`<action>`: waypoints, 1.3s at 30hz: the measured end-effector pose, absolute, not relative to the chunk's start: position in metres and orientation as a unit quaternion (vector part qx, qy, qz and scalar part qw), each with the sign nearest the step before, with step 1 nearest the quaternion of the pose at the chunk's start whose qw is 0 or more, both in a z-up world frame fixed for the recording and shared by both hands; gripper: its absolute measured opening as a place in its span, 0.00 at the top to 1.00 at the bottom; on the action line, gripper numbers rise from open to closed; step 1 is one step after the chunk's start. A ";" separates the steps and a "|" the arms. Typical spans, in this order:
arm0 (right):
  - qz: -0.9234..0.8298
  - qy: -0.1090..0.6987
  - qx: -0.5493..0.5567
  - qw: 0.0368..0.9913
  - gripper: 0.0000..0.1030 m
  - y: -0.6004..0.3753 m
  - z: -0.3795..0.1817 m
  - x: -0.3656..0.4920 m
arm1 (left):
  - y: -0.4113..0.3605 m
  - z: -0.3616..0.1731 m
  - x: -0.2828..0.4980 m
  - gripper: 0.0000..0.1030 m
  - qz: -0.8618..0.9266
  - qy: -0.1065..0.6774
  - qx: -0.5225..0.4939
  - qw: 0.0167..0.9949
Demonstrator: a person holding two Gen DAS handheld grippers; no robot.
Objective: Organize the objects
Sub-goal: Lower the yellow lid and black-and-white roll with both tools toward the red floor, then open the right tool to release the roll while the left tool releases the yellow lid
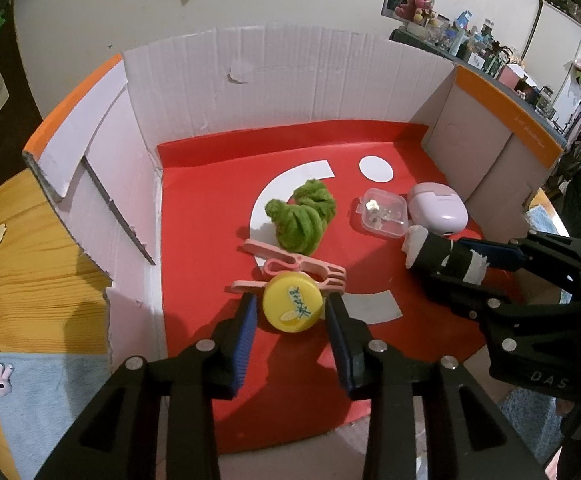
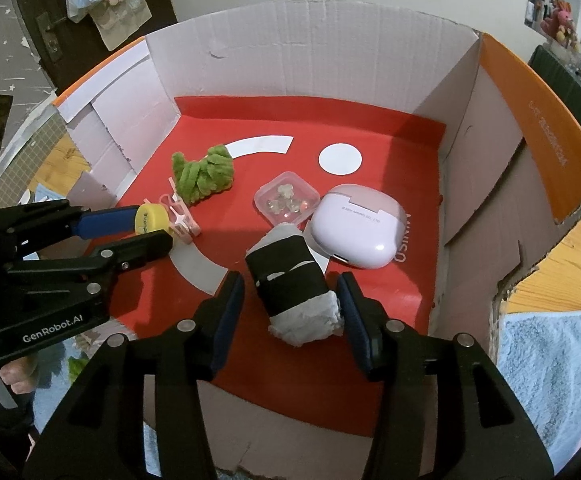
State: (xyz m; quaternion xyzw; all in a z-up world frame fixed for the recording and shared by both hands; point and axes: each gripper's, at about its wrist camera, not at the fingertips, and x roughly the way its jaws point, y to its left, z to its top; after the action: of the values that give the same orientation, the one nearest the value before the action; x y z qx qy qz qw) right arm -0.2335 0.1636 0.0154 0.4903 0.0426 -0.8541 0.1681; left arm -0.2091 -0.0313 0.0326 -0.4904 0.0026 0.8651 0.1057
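Yellow cap (image 1: 293, 302) lay near-left on the red mat (image 1: 194, 208), between the left gripper's (image 1: 290, 310) slightly parted jaws; black-and-white roll (image 2: 295, 285) sat loose inside the right gripper (image 2: 290, 300). Best lift both straight up, clearing pink clips (image 1: 290, 266) and the box wall (image 1: 290, 76).

Beyond the box we see a pale wooden tabletop (image 1: 30, 280) bearing a light blue terry towel (image 2: 550, 364). Far right, a cluttered dark shelf (image 1: 462, 46) holds a pink plush toy (image 1: 418, 2).
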 end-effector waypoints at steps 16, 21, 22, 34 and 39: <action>-0.859 0.042 0.480 0.176 0.46 0.162 0.021 -0.225 | -0.032 0.037 -0.204 0.55 0.868 0.004 -0.485 0.102; -0.861 0.041 0.475 0.180 0.41 0.161 0.023 -0.221 | -0.032 0.040 -0.199 0.49 0.871 0.005 -0.481 0.102; -0.861 0.041 0.474 0.180 0.40 0.160 0.024 -0.220 | -0.032 0.041 -0.197 0.48 0.872 0.005 -0.479 0.102; -0.867 0.042 0.461 0.183 0.33 0.160 0.031 -0.210 | -0.035 0.047 -0.185 0.47 0.876 -0.001 -0.471 0.102; -0.870 0.039 0.456 0.185 0.29 0.161 0.035 -0.204 | -0.036 0.052 -0.180 0.40 0.879 -0.004 -0.466 0.101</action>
State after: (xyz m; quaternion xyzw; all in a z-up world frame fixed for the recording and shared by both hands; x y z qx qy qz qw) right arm -0.2044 0.1608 0.0348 0.4559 0.0394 -0.8697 0.1852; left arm -0.1798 -0.0358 0.0516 -0.4655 -0.0043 0.8793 0.1008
